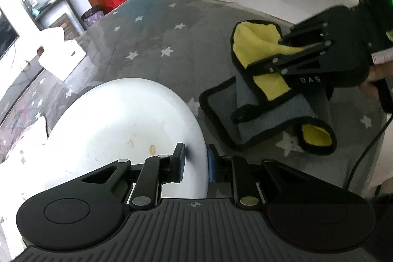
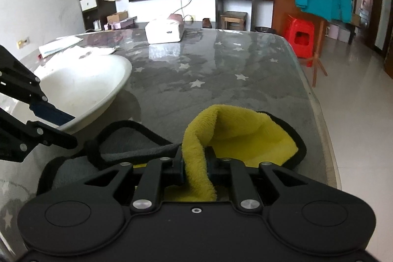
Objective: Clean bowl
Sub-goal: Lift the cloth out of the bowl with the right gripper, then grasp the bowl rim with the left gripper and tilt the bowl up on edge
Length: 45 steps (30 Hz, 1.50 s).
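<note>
Left wrist view shows the left gripper straddling the near rim of the bowl, one blue pad inside the wall and one outside; whether the pads actually press the rim I cannot tell. The bowl is white, smooth and glossy, wide and shallow, with a few brownish smears on its inner wall. It sits on the surface, a grey, star-printed cover under a shiny clear sheet.

To the right of the bowl, just beside it, lies the cloth: plush yellow on one face, grey on the other, black-edged, crumpled and partly draped on the surface. The right gripper pinches a raised yellow fold of it, pads pressed together on the pile.

From the right gripper the bowl lies forward and to the left, near; the likely next move is to carry the cloth leftward over the rim into the stained hollow while the left side steadies the bowl.
</note>
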Motion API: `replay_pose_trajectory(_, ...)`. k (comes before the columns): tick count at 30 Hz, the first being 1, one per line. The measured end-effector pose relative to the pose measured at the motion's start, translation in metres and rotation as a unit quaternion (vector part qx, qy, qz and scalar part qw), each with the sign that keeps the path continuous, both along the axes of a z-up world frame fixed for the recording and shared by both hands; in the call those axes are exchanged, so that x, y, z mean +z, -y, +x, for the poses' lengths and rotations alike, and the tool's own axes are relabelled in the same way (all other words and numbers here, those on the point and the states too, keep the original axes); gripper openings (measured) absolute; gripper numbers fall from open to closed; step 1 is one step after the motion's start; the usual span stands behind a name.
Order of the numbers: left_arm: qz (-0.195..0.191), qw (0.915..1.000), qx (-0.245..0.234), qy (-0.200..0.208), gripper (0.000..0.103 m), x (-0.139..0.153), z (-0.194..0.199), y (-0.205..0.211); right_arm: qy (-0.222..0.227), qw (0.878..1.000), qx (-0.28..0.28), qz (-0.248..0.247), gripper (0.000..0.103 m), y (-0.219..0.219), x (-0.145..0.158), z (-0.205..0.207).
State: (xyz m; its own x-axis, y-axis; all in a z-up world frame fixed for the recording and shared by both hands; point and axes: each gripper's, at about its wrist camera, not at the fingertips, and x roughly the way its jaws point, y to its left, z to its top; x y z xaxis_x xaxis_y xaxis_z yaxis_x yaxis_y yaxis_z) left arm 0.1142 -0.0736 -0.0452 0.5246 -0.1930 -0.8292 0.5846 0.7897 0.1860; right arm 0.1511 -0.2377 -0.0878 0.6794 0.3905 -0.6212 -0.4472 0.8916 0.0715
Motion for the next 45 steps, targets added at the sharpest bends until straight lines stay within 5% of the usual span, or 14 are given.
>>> replay_pose_trajectory(10, 0.033, 0.999, 0.027, -0.013, 0.022, -0.009, 0.003, 0.009, 0.008, 1.0, -0.014, 0.018, 0.017, 0.004, -0.003, -0.005)
replay_pose_trajectory(23, -0.078, 0.9942, 0.074, 0.006, 0.015, 0.039, 0.008, -0.02, 0.005, 0.999, -0.024, 0.029, 0.017, 0.004, -0.003, -0.007)
replay_pose_trajectory(36, -0.258, 0.958, 0.122, 0.03, 0.01, 0.105, 0.015, -0.066, 0.001, 0.999, -0.027, 0.029, 0.017, 0.002, -0.001, -0.006)
replay_pose_trajectory(45, -0.359, 0.9229, 0.137, 0.022, 0.009, 0.129, 0.017, -0.094, 0.0, 0.999, -0.027, 0.03, 0.017, 0.002, -0.001, -0.006)
